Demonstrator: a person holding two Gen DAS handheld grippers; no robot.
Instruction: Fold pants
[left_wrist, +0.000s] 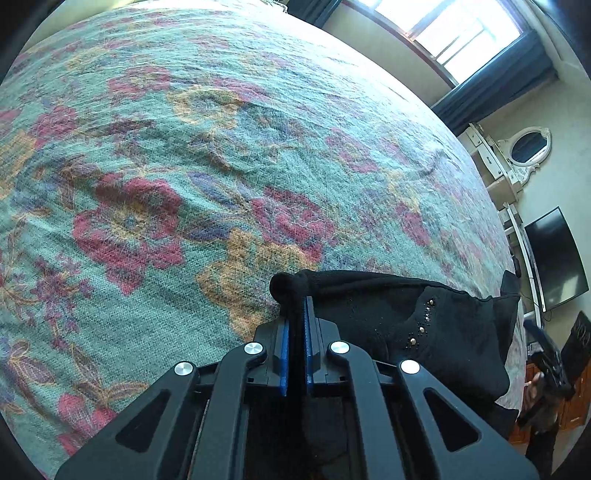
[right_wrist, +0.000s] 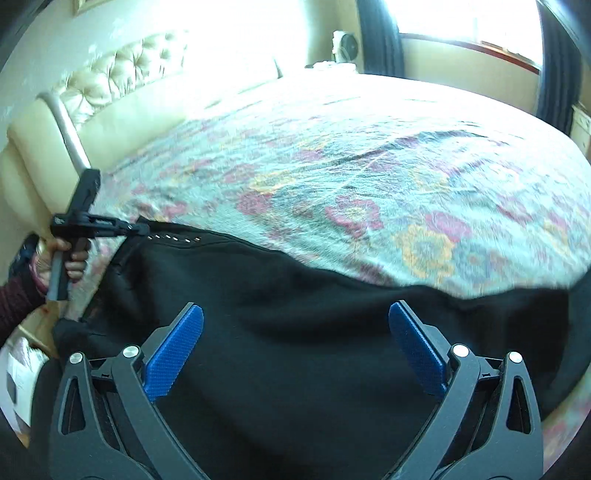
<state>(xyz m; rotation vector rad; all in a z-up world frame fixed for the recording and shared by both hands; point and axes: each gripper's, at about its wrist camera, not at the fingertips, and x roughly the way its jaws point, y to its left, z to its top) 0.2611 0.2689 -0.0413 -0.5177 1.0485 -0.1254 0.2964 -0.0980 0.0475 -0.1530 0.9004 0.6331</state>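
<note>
The black pants (right_wrist: 295, 332) lie across the bed (right_wrist: 369, 166), long axis running sideways. Left gripper (left_wrist: 296, 295) is clamped on one corner; right gripper (right_wrist: 295, 332) hovers directly above the cloth, jaws spread wide.

Left gripper (left_wrist: 295, 317) is clamped tight, angled downward; right gripper (right_wrist: 295, 347) spreads its fingers wide.

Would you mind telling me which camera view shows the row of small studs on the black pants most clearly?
The left wrist view: the studs lie close and sharp on the black pants. The right wrist view shows them only as a small, blurred row far left.
</note>
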